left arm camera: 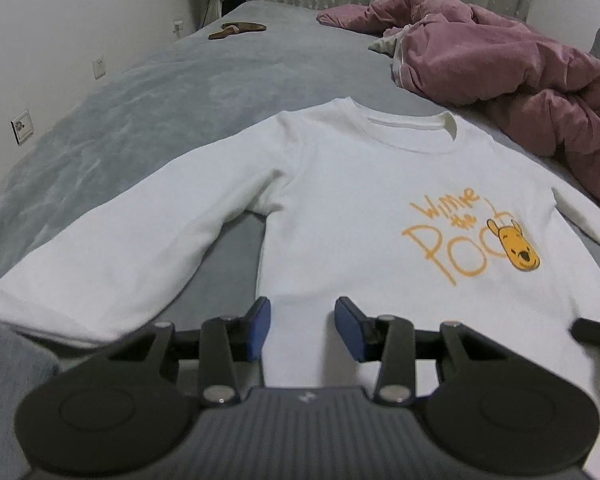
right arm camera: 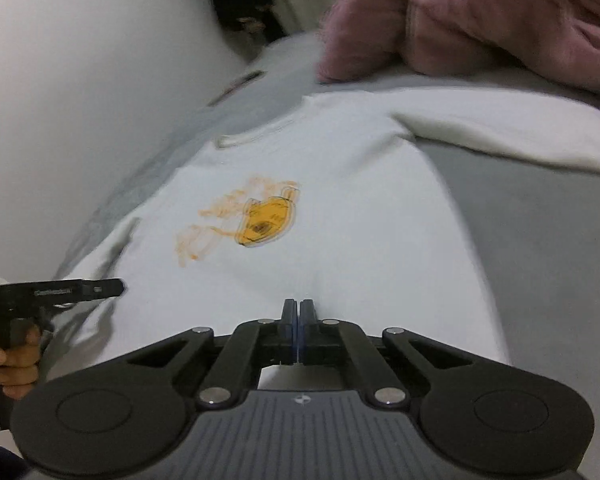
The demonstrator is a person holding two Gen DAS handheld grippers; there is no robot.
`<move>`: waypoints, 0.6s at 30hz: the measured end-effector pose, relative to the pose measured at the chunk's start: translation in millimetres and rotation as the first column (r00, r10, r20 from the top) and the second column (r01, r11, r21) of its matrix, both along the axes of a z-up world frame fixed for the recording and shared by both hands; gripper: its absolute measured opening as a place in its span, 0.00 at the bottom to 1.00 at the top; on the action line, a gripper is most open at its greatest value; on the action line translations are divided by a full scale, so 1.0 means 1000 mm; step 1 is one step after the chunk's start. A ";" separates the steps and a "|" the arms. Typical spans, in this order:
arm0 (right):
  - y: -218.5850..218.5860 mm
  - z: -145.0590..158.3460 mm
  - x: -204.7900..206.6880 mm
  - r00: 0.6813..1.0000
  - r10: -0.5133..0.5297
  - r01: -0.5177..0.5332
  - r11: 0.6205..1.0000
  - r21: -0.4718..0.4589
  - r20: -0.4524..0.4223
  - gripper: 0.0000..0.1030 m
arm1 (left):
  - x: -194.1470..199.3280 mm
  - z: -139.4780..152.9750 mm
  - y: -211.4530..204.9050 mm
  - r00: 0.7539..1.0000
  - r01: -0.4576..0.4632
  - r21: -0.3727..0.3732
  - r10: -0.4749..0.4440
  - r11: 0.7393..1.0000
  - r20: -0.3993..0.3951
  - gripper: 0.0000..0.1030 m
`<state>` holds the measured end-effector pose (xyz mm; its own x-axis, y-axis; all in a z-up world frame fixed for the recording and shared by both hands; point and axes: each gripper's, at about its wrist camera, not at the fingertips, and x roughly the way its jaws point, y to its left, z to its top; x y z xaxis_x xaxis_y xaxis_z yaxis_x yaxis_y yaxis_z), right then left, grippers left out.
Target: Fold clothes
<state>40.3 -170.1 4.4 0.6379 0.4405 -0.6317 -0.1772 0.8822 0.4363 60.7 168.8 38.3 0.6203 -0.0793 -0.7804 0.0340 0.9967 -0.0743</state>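
Note:
A white sweatshirt (left arm camera: pixel 340 208) with an orange bear print (left arm camera: pixel 476 236) lies face up and spread out on the grey bed (left arm camera: pixel 160 100), its collar at the far end and its sleeves out to the sides. My left gripper (left arm camera: pixel 302 308) hovers open over the shirt's lower left edge, with nothing between its blue pads. In the right wrist view, my right gripper (right arm camera: pixel 298 306) is over the sweatshirt (right arm camera: pixel 340 220) near its lower part. Its pads are pressed together and no cloth shows between them. The left gripper (right arm camera: pixel 114 286) appears there at the left edge, held by a hand (right arm camera: pixel 16 360).
A crumpled pink quilt (left arm camera: pixel 520 60) lies on the bed beyond and to the right of the shirt. A brown object (left arm camera: pixel 236 30) rests at the bed's far end. The white wall with sockets (left arm camera: pixel 22 127) runs along the left side.

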 end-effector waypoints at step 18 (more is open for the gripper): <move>-0.027 0.021 -0.066 0.997 -0.081 0.078 0.975 -0.208 -0.008 0.05 | -0.060 0.009 0.007 1.000 -0.017 0.003 0.017 1.000 0.007 0.36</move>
<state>-25.6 -196.7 25.6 0.6546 0.2472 -0.7144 -0.0975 0.9647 0.2445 1.0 175.5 47.6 0.6269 -0.0662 -0.7763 0.0173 0.9973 -0.0711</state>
